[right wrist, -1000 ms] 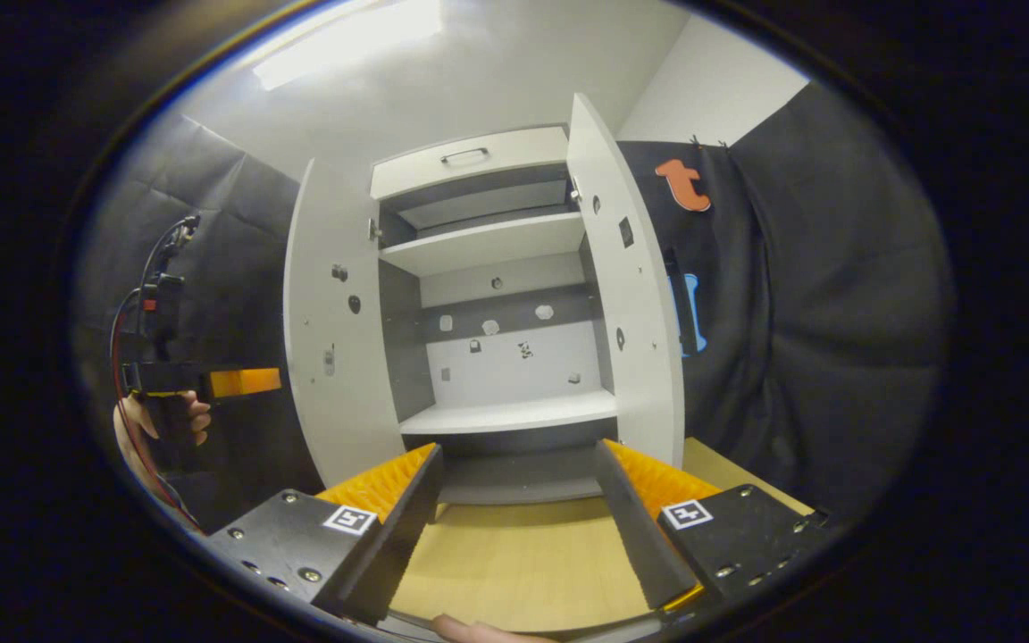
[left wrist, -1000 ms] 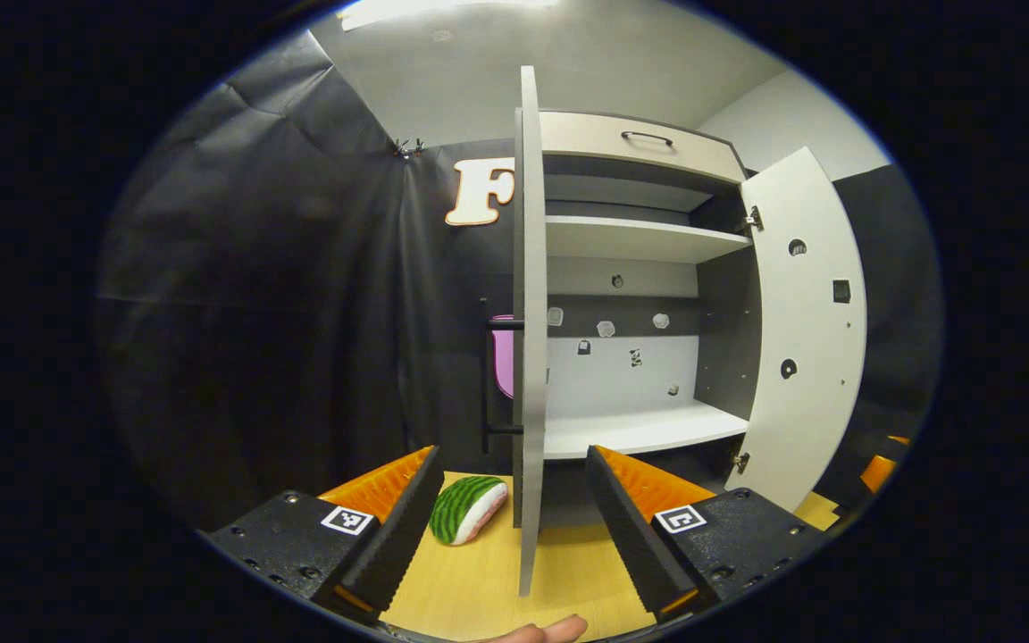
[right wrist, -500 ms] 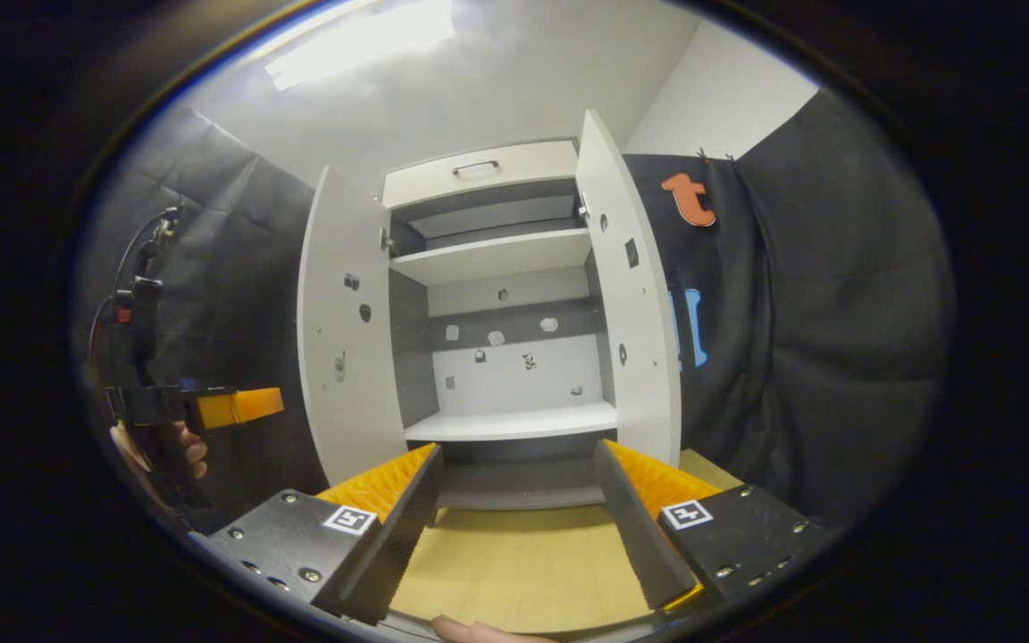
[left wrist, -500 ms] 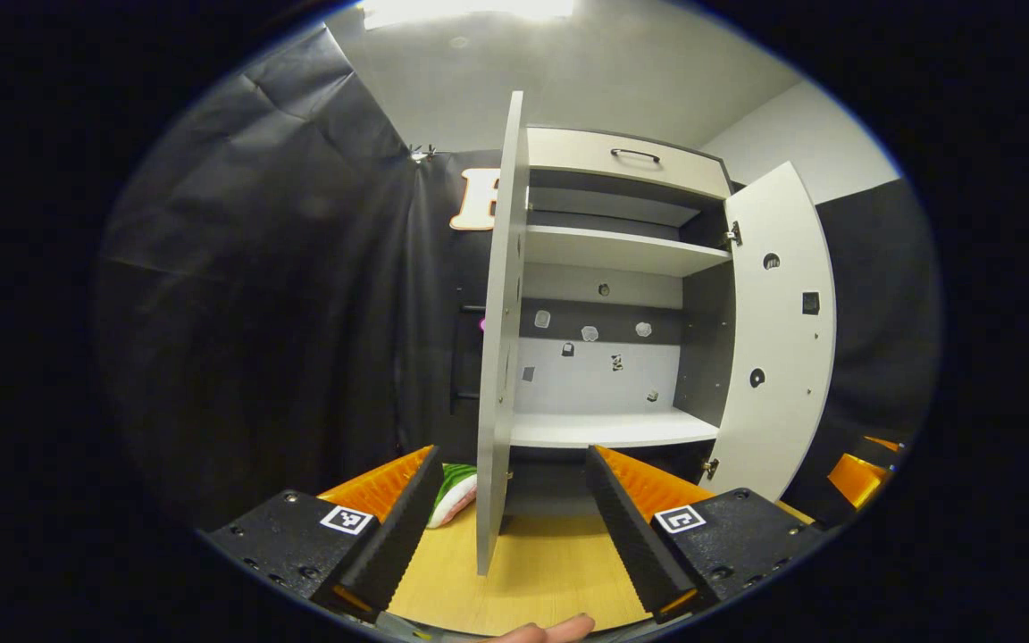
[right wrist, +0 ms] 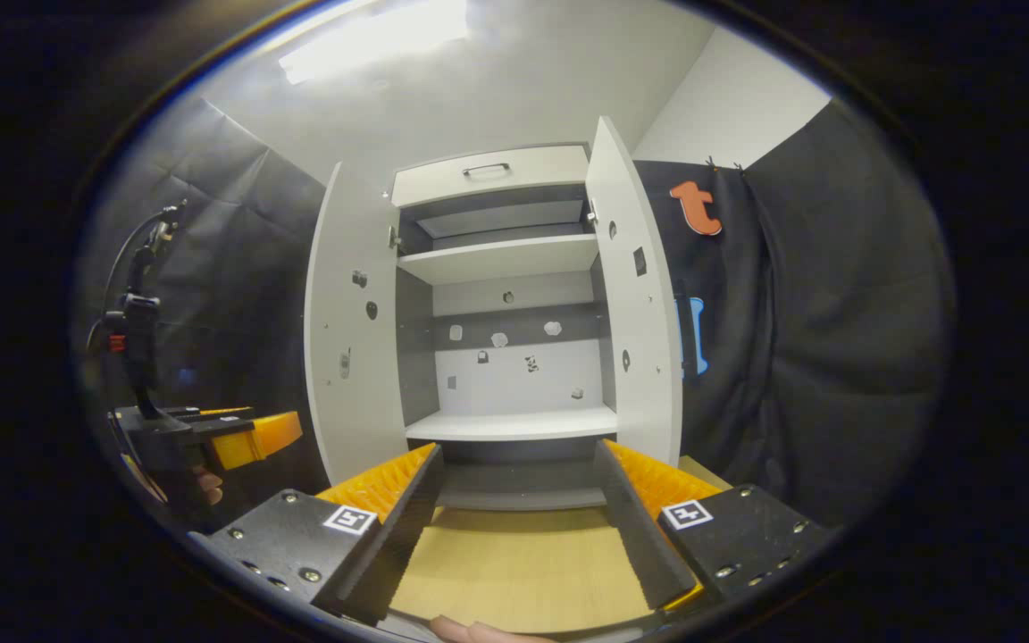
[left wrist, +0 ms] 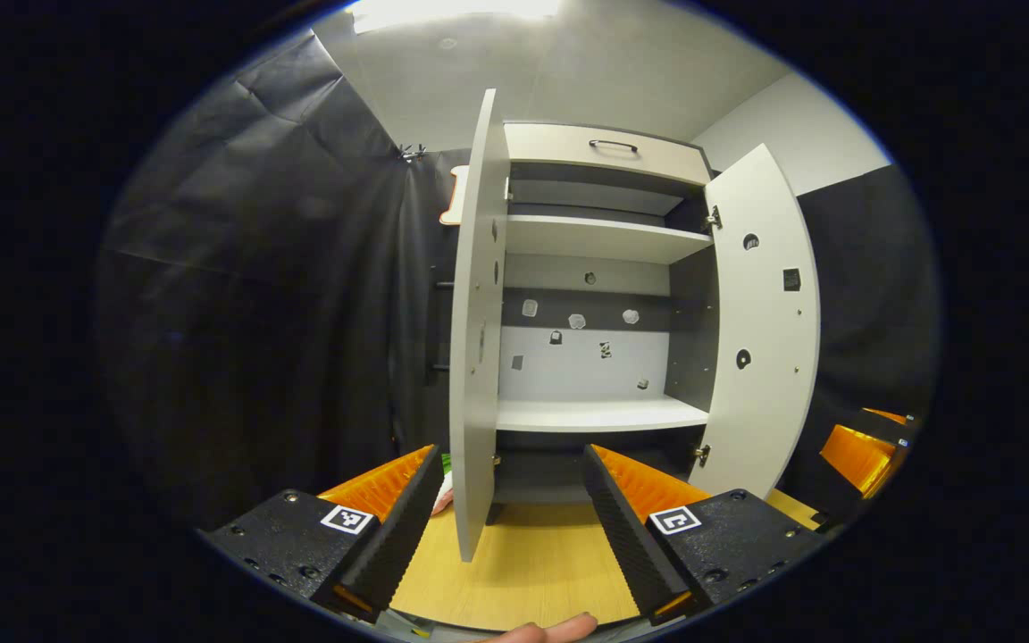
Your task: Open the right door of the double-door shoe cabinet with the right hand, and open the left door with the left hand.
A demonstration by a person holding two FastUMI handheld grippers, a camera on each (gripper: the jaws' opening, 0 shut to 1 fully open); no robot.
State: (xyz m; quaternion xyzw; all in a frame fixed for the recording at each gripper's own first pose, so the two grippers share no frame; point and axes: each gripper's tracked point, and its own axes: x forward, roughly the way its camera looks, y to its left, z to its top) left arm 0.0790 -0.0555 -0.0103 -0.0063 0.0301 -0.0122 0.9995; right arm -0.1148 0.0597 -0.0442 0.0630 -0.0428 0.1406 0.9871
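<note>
In the left gripper view, your left tool [left wrist: 509, 513] gapes empty at bottom centre; the shoe cabinet [left wrist: 599, 268] stands mid-frame, left door [left wrist: 477, 321] swung out. In the right gripper view, your right tool [right wrist: 519, 518] gapes empty too, right door [right wrist: 635, 304] open right of centre.

Lit from overhead by a bright rectangular ceiling light [right wrist: 372, 40]. Hung on both sides with creased black cloth [left wrist: 255, 268]. Backed by a plain white wall [right wrist: 729, 98]. Laid below with a pale yellow wooden board [right wrist: 514, 563]. Glimpsed at its far left: a green-striped soft object [left wrist: 444, 463], mostly hidden.
</note>
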